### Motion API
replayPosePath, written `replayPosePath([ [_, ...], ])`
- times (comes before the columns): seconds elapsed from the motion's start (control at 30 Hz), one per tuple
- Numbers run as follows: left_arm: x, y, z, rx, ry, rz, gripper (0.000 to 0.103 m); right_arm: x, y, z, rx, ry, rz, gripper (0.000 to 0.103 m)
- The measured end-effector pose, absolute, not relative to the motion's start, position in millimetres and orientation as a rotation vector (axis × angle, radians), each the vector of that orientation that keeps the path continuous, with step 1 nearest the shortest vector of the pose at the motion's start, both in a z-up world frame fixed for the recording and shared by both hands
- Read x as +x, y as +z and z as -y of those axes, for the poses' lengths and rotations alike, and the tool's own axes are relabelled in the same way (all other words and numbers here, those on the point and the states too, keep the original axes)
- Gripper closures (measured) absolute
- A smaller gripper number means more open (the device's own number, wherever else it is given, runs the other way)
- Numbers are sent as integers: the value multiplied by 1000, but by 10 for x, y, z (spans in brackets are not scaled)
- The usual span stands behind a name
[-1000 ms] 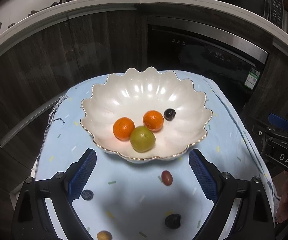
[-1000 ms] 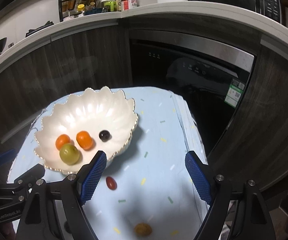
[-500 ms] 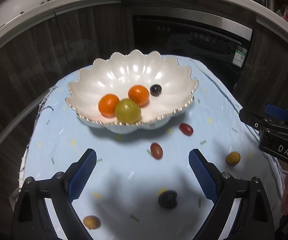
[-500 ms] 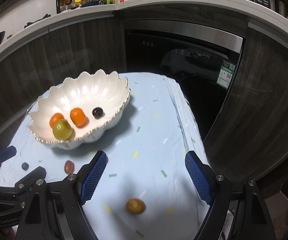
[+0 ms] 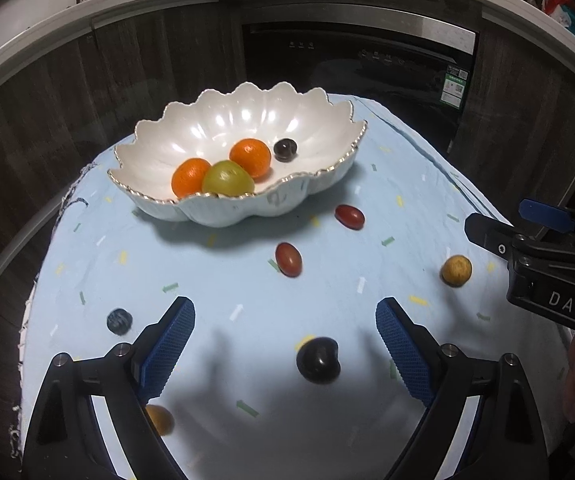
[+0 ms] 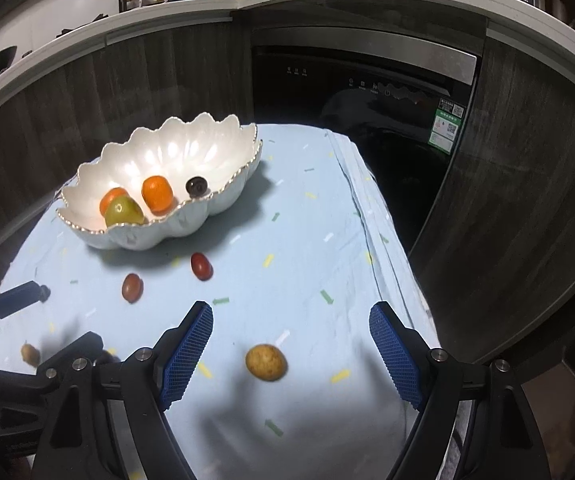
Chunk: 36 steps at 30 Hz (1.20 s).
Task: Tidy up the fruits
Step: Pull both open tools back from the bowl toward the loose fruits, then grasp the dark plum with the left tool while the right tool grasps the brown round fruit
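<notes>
Both grippers, left (image 5: 283, 344) and right (image 6: 290, 338), were spread wide and empty, having pulled back from the scalloped bowl (image 5: 327, 178) in the upper middle of the frame. More loose fruit had come into view: a dark plum (image 5: 318, 359) and a tan fruit (image 6: 266, 361) now lay between the jaws, likely next pickups.

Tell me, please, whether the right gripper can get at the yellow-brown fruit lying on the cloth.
Probably yes: the right gripper is open, the yellow-brown fruit lies between its fingers, and nothing stands in the way.
</notes>
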<state>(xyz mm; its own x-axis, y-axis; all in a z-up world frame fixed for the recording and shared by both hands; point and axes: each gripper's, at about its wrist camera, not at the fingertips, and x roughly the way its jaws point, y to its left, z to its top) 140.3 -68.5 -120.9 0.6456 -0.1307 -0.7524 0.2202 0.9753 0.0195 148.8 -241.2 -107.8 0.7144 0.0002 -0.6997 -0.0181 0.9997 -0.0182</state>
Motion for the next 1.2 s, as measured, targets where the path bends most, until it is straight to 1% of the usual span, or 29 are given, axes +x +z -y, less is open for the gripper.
replayPosePath([
  [0.13,1382,-1263,687,120,-205,-849,16,1444,-1118,2408,-27,16,-767,21],
  [0.3,1377,-1330,672,125,-208,-852,19,1405,-1166,2362,-45,24,-751,21],
  [0.43,1355,-1370,699,140,-223,-846,24,1376,-1211,2334,-55,36,-746,21],
  [0.5,1348,-1397,717,150,-229,-847,25,1369,-1238,2332,-54,41,-749,21],
  [0.67,1305,-1489,772,178,-251,-851,33,1377,-1314,2338,-49,45,-763,21],
  [0.8,1265,-1538,820,196,-274,-857,43,1382,-1360,2343,-47,47,-770,22],
  [0.87,1251,-1541,835,202,-280,-852,43,1389,-1382,2338,-49,48,-774,22],
  [0.93,1247,-1541,838,202,-287,-851,47,1403,-1407,2334,-48,49,-781,22],
  [1.0,1252,-1551,837,200,-292,-859,52,1413,-1429,2334,-48,48,-789,27],
  [1.03,1257,-1561,834,196,-294,-865,54,1423,-1443,2334,-48,48,-794,33],
  [1.13,1262,-1584,830,191,-295,-877,57,1461,-1498,2334,-45,56,-822,44],
  [1.2,1261,-1594,828,192,-294,-879,57,1469,-1519,2328,-45,60,-831,45],
])
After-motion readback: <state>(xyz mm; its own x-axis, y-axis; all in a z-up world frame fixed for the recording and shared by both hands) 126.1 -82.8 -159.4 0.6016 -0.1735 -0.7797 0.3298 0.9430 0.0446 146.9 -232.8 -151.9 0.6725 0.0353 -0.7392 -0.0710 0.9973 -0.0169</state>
